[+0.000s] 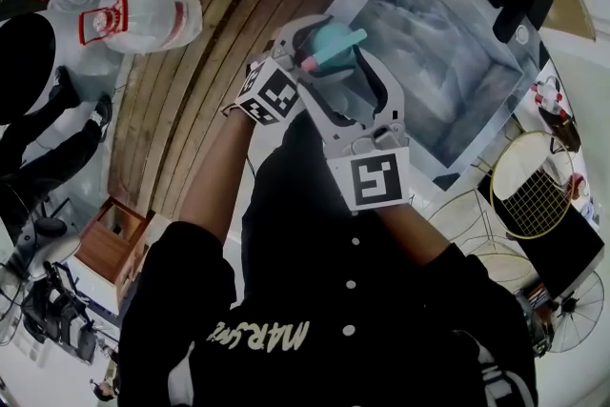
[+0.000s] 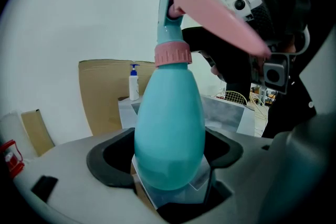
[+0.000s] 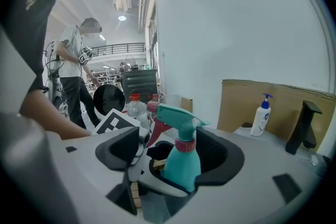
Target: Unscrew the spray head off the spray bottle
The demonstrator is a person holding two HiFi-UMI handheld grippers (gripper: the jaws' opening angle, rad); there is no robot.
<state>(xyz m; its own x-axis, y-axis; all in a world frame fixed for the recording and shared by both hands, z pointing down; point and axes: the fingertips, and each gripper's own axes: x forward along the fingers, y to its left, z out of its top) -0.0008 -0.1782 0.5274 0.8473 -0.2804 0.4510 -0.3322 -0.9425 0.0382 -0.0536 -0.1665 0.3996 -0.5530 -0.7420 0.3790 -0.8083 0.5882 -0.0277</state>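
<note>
I've got the spray bottle (image 2: pixel 170 128) up in the air in front of me, at the near edge of the counter (image 1: pixel 457 100). It stands roughly upright with the spray head (image 3: pixel 176 115) on top.

My left gripper (image 2: pixel 168 157) has it by the fat lower body. Its fingers (image 2: pixel 107 157) are pinching the teal belly from both sides, and the base sits down in the gap between them.

My right gripper (image 3: pixel 176 150) is up at the top of the bottle. Its fingers (image 3: pixel 223 157) are spread wide, one on either side of the neck, and neither is pressing on anything. Through its camera I see open space between the pink collar (image 3: pixel 185 145) and the finger on the trigger side. The other finger stands just beside the collar without touching it.

The spray head is still on the bottle, and the collar sits square on the neck. The pink trigger (image 2: pixel 220 18) hangs out to one side, toward the finger at the left of the right gripper view.

At the back of the counter, well apart from my work, a white pump bottle (image 3: pixel 261 113) stands in front of a sheet of cardboard (image 3: pixel 283 97). From the head view I can also see clear water jugs (image 1: pixel 143 14) lying on the wooden floor (image 1: pixel 210 81) off to my left.
</note>
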